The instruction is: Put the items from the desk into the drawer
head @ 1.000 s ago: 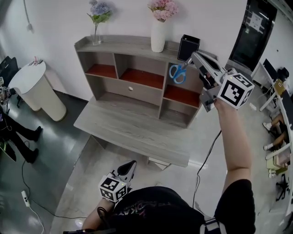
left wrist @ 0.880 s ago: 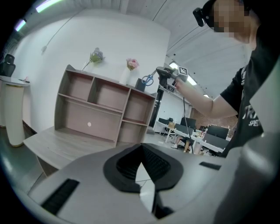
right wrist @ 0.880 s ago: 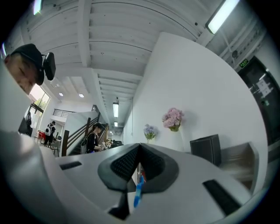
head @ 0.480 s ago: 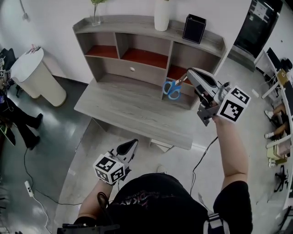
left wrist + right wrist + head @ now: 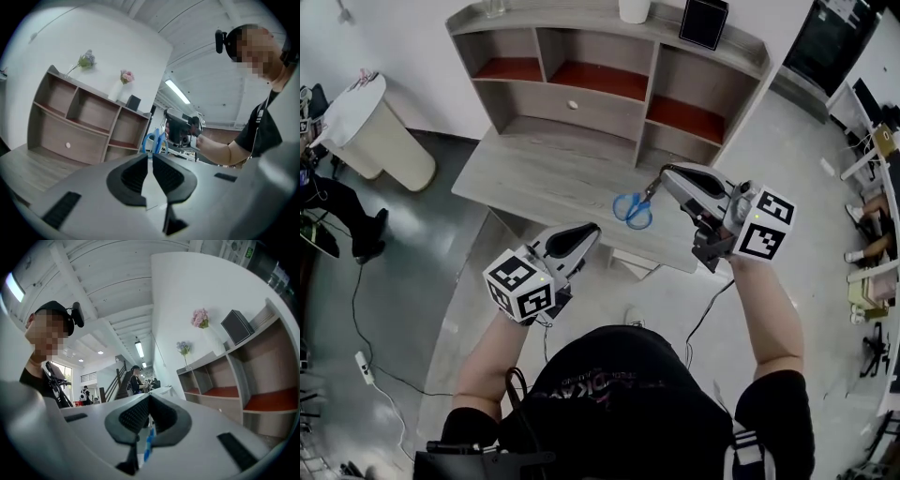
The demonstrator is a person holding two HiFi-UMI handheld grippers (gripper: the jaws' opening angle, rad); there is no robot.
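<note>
Blue-handled scissors (image 5: 633, 211) hang over the front right part of the grey desk (image 5: 525, 187), with my right gripper (image 5: 659, 178) shut on their blades. In the right gripper view a blue sliver of the scissors (image 5: 149, 440) shows between the pads. My left gripper (image 5: 592, 230) is raised near the desk's front edge, left of the scissors, holding nothing. Only a thin slit parts its pads (image 5: 136, 173). From the left gripper view, the scissors (image 5: 154, 140) and the right gripper (image 5: 180, 131) appear straight ahead. The drawer (image 5: 546, 99) in the shelf unit is closed, with a small knob (image 5: 573, 105).
The shelf unit (image 5: 741, 84) stands at the desk's back, with a black box (image 5: 703, 21) and a white vase (image 5: 635, 9) on top. A white round stand (image 5: 380, 131) is at the left. A cable (image 5: 356, 309) lies on the floor.
My right gripper has come down from the shelf compartments to the desk's front, carrying the scissors. My left gripper has risen from beside my body to the desk's edge.
</note>
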